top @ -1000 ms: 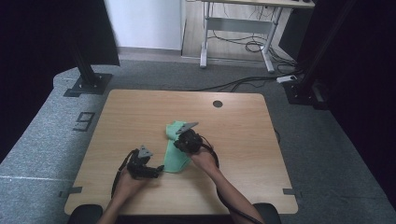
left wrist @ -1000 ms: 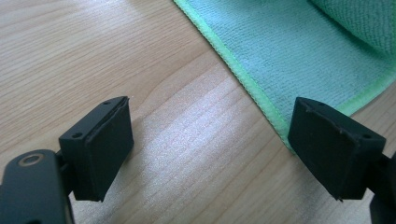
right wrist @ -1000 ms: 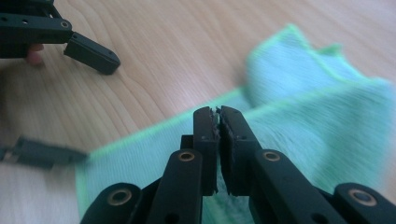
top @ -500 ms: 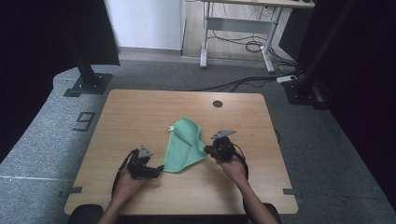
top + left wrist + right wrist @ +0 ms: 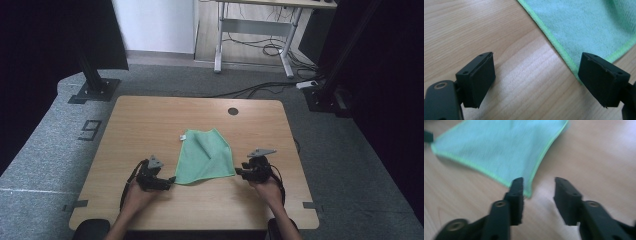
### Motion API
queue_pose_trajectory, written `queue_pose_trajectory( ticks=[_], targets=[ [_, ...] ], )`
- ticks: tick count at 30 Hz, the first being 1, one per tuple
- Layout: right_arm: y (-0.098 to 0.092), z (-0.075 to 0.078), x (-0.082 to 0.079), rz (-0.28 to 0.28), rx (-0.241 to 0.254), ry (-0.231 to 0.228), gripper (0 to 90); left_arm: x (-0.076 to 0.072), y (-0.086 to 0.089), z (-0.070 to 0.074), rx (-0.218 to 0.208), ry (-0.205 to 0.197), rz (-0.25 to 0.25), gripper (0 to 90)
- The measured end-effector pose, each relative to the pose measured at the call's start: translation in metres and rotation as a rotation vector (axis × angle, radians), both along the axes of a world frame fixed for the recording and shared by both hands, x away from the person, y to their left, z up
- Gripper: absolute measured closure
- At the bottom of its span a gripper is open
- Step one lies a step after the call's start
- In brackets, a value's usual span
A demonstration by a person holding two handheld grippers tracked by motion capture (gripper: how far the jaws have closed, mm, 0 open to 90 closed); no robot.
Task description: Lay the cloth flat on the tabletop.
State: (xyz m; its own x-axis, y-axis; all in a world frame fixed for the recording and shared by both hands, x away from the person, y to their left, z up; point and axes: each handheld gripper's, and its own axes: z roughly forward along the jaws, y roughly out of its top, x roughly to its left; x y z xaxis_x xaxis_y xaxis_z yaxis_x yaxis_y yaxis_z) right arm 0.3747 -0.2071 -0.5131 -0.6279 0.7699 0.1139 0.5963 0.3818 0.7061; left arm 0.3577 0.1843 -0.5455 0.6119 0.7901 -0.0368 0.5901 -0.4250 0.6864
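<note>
A green cloth point(image 5: 205, 156) lies spread on the wooden table point(image 5: 150, 125), with a slight fold ridge near its middle. My left gripper point(image 5: 169, 180) rests at the cloth's near left corner. Its jaws stand wide apart over bare wood point(image 5: 536, 60), and the cloth's green hem point(image 5: 554, 45) runs past the right pad point(image 5: 599, 77). My right gripper point(image 5: 241, 172) sits just off the near right corner. Its jaws point(image 5: 538, 181) have just been opening, and the cloth corner point(image 5: 527, 192) lies loose by the left pad point(image 5: 517, 195), not pinched.
A small white tag point(image 5: 183, 136) sits at the cloth's far left corner. A round cable hole point(image 5: 233, 111) is near the table's far edge. Bare wood lies to either side of the cloth. Black stand bases point(image 5: 92, 90) rest on the floor beyond.
My right gripper has carried the cloth's corner to the right, spreading the bunched cloth flat, and its jaws have parted off that corner. The left gripper has stayed put.
</note>
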Motion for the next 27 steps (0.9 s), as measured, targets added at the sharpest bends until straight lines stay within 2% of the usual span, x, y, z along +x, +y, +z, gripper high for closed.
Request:
queue_pose_trajectory(
  ticks=[3,5,8,12,16,19,20,22,25,26,27],
  targets=[
    [0.004,0.011,0.013,-0.004,0.009,-0.024,49.0,0.008,-0.003,0.007,0.013,-0.034,0.012,13.8],
    [0.011,0.016,0.025,-0.005,0.008,-0.033,48.2,0.018,-0.006,0.015,-0.004,-0.048,0.017,13.8],
    [0.024,0.019,0.044,-0.01,0.005,-0.037,48.4,0.032,-0.012,0.019,-0.006,-0.056,0.027,13.8],
    [0.041,0.016,0.068,-0.014,-0.046,-0.047,45.9,0.054,-0.02,0.016,0.024,-0.051,0.041,13.7],
    [0.049,0.006,0.083,-0.037,-0.11,-0.049,42.4,0.065,-0.027,0.009,0.035,-0.045,0.054,13.0],
    [0.048,-0.003,0.087,-0.056,-0.144,-0.037,40.2,0.068,-0.033,0.001,0.061,-0.043,0.056,12.7],
    [0.047,-0.005,0.087,-0.057,-0.154,-0.035,39.9,0.069,-0.033,-0.001,0.055,-0.045,0.06,12.3],
    [0.043,-0.011,0.086,-0.055,-0.185,-0.036,39.6,0.069,-0.031,-0.002,0.049,-0.044,0.074,11.6],
    [0.037,-0.018,0.081,-0.056,-0.236,-0.033,39.3,0.07,-0.029,0.0,0.073,-0.051,0.094,11.0],
    [0.035,-0.02,0.08,-0.056,-0.242,-0.032,38.5,0.07,-0.027,0.0,0.078,-0.05,0.099,11.1],
    [0.032,-0.021,0.078,-0.06,-0.227,-0.034,38.5,0.07,-0.026,0.0,0.077,-0.048,0.108,11.0]
  ],
)
